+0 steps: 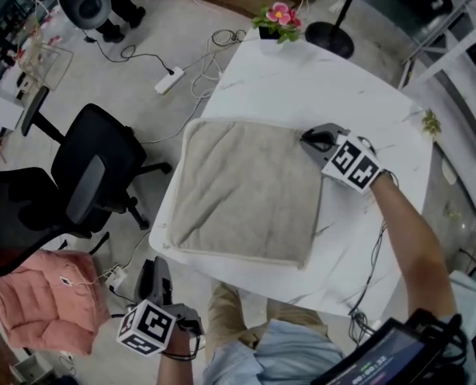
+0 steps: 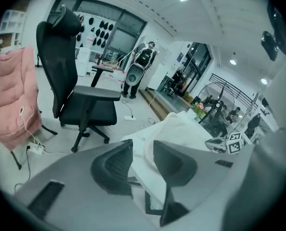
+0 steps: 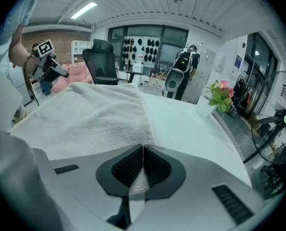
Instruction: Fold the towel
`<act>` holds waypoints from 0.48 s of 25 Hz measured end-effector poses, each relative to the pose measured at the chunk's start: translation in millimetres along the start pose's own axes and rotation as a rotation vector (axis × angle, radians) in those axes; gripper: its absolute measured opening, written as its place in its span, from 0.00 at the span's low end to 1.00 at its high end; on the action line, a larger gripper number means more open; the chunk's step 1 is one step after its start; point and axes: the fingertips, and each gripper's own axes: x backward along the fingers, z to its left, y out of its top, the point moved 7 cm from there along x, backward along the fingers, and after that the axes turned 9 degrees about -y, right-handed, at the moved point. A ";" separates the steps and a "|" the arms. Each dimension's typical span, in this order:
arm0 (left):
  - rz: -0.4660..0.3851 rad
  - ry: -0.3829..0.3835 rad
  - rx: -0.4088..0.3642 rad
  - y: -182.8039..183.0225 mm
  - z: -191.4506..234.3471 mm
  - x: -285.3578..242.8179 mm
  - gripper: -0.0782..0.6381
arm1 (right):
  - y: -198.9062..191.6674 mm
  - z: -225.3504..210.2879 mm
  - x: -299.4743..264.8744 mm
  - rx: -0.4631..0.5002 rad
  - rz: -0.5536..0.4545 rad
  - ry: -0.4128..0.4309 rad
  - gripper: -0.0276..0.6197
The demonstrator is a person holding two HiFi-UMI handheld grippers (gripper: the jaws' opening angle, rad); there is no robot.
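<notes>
Towel: the beige towel (image 1: 246, 187) lies flat on the white table (image 1: 318, 95), a roughly square sheet covering the table's left and middle. Its near-left corner reaches close to the table's edge.
Towel's far-right corner: it sits in the right gripper (image 1: 312, 140), low on the tabletop.
Right gripper: in its own view the pads are pressed together (image 3: 143, 150) with a tuft of terry cloth caught between them. The rest of the towel (image 3: 95, 119) spreads away to the left of the jaws.
Right arm: it reaches across the table's right side, and the marker cube (image 1: 352, 164) sits just behind the jaws.
Left gripper: I see it off the table (image 1: 154, 265), down by the near-left corner and over the floor, clear of the cloth.
Left jaws: spread wide in its own view (image 2: 140, 160) and pinching nothing. Through the gap I can see only the table's edge and, further off, the towel (image 2: 179, 124).
Left cube: its marker cube (image 1: 147, 327) is near the bottom of the head view.
Table top: a small pot of pink flowers (image 1: 276, 18) stands at the far edge, well apart from the towel.
Floor to the left: a black office chair (image 1: 98, 175) stands beside the table, and a pink cushion (image 1: 50, 299) lies nearer to me.
Further back: a white power strip (image 1: 170, 80) lies on the floor with its cables.
</notes>
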 end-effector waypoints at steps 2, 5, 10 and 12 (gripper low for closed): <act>-0.007 -0.044 -0.052 1.5 -27.3 3.5 0.22 | 7.4 -3.1 6.7 -0.019 -0.044 -0.016 0.08; 0.057 -0.194 -0.096 -15.9 -91.4 -12.8 0.14 | 20.7 -9.4 23.0 -0.051 -0.119 -0.024 0.09; 0.232 -0.409 -0.185 -76.6 -188.7 -60.8 0.13 | 24.6 -1.6 28.9 0.050 -0.117 0.047 0.09; 0.323 -0.422 -0.240 -101.0 -207.0 -75.5 0.13 | 20.1 3.6 24.5 0.084 -0.099 0.066 0.09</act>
